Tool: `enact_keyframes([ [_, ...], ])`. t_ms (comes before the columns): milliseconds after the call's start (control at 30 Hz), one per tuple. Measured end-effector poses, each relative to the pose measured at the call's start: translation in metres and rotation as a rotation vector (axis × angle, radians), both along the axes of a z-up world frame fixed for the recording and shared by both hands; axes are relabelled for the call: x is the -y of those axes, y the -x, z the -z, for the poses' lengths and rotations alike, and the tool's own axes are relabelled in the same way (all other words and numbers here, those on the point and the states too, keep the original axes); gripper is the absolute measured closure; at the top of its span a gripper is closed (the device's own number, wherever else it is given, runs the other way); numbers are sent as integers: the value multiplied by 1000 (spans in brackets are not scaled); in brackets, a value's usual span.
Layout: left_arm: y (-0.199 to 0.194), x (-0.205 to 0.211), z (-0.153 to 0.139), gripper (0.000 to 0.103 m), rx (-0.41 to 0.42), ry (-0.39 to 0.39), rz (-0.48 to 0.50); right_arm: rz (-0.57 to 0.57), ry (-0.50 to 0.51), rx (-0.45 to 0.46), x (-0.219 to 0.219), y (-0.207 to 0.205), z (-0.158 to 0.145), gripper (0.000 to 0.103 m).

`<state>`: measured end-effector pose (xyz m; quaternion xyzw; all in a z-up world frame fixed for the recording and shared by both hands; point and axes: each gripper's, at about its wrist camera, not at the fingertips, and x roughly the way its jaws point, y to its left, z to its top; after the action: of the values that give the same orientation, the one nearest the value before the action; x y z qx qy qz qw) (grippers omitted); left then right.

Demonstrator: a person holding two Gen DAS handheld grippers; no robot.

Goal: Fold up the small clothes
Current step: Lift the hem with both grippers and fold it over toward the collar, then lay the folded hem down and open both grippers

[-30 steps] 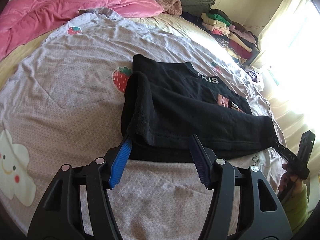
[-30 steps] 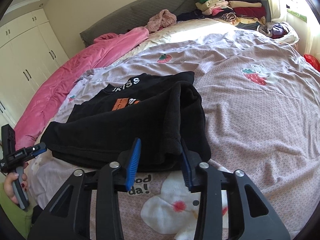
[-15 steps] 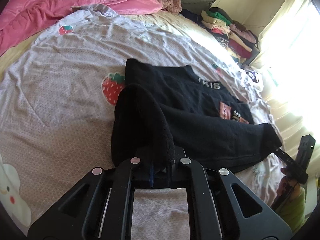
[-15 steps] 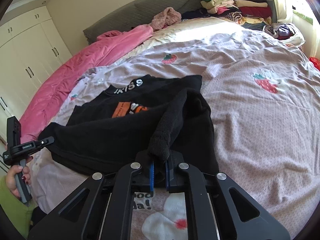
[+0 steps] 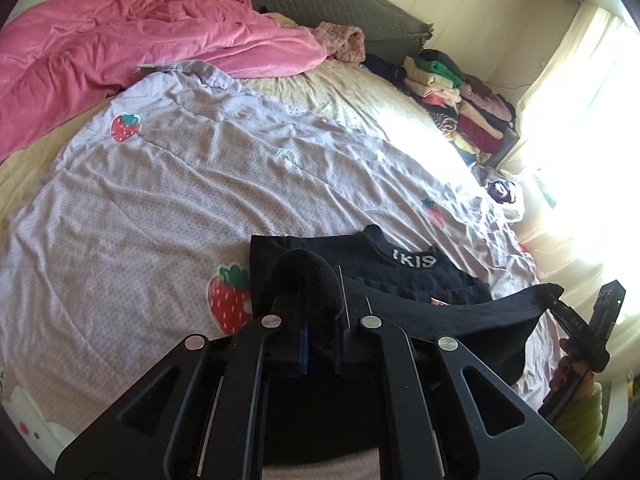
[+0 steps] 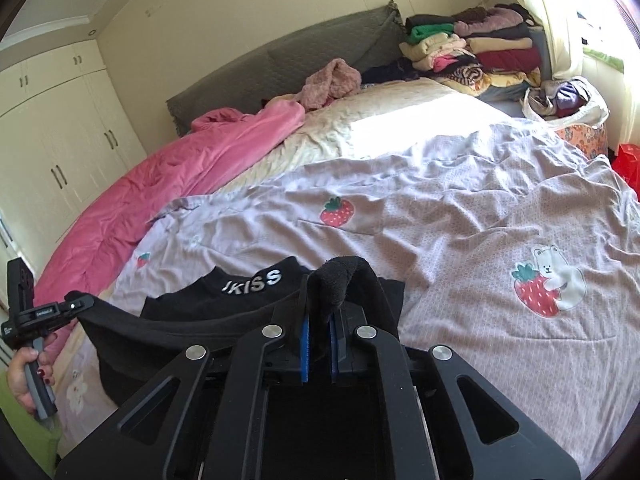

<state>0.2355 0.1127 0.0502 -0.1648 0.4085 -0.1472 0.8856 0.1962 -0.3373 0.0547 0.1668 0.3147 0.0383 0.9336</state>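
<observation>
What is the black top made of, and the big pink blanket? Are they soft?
The black top looks like thick knit, maybe cotton: matte, fuzzy at the edge held in the right gripper, and it sags limply. The pink blanket looks like plush fleece or velvet: a slight sheen and deep, rounded wrinkles. Both look soft, though pictures cannot prove it.

Lay open across mid-frame: lilac sheet (image 5: 168, 200). Blocked upper left by pink duvet (image 5: 120, 52), upper right by stacked clothes (image 5: 460, 96).

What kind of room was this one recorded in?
A home bedroom, most likely: a wide bed under a strawberry-print sheet, a padded grey headboard, built-in wardrobe doors, and folded clothes stacked by the curtained window.
</observation>
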Motion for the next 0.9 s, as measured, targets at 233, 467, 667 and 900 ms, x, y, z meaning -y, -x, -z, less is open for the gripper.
enact_keyframes([
  [233,-28,4,46,97,-85,-20,-42,53,-33,-138,10,-34,51,96],
  [467,-1,-4,45,57,-32,-14,-50,62,-64,-134,7,-17,58,51],
  [667,36,-10,23,57,66,-108,-67,42,15,-52,-8,26,41,49],
  [900,44,44,48,74,23,-284,98,-111,175,-130,-61,27,59,66],
])
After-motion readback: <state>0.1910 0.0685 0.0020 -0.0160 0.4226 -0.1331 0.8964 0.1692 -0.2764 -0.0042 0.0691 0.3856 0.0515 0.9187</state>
